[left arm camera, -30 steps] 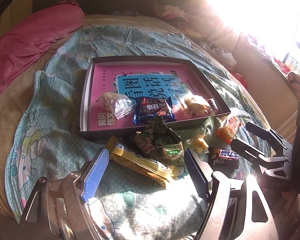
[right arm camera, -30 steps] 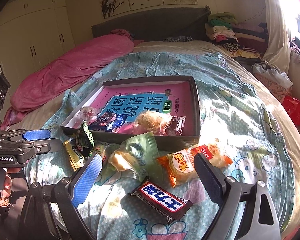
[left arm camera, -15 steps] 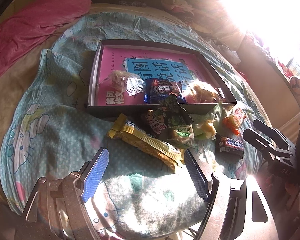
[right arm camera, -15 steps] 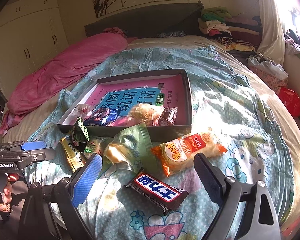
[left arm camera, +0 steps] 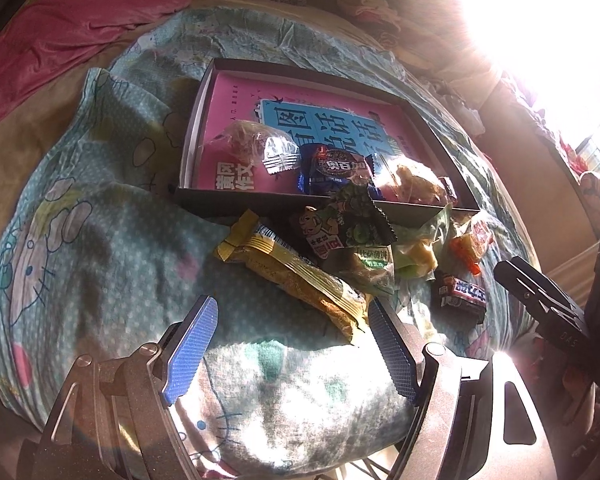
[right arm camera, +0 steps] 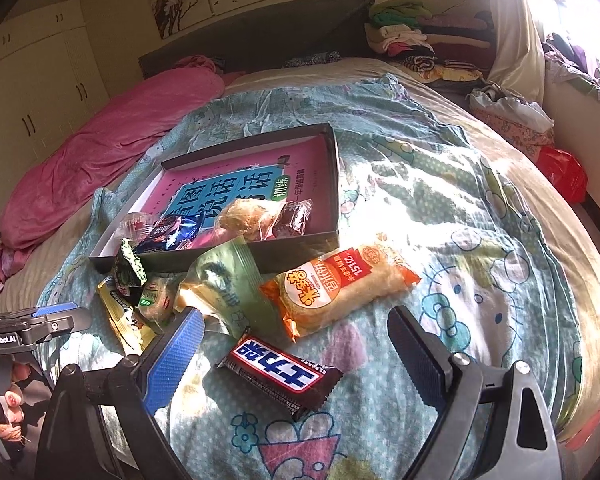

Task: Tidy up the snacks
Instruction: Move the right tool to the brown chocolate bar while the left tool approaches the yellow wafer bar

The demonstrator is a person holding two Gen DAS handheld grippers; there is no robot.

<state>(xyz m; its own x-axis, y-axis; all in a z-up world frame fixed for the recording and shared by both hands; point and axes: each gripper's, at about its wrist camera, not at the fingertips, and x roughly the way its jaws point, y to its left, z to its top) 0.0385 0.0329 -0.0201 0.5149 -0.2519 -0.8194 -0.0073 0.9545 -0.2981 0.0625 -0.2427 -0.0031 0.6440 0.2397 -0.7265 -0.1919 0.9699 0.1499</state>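
**Snacks on the bed, some in the box, both grippers empty**

The dark box [right arm camera: 336, 184] lies on the quilt [right arm camera: 480, 240]. On its bottom is a pink book [left arm camera: 236, 120] with large Chinese characters on a blue panel. Inside the box, near its front wall, are a clear pack [left arm camera: 256, 148], a blue cookie pack [left arm camera: 332, 168] and a pastry [right arm camera: 248, 218] in clear wrap.

In front of the box lie a yellow bar [left arm camera: 296, 276], a green seaweed pack [left arm camera: 348, 228], a pale green bag [right arm camera: 228, 280], an orange rice cracker pack [right arm camera: 340, 284] printed "151亿", and a brown Snickers bar [right arm camera: 280, 376] with Chinese lettering.

The left gripper [left arm camera: 292, 344], marked "GenRobot.AI", is spread wide around the near end of the yellow bar and holds nothing. The right gripper [right arm camera: 296, 356] is also wide open, its fingers on either side of the Snickers bar without touching it.
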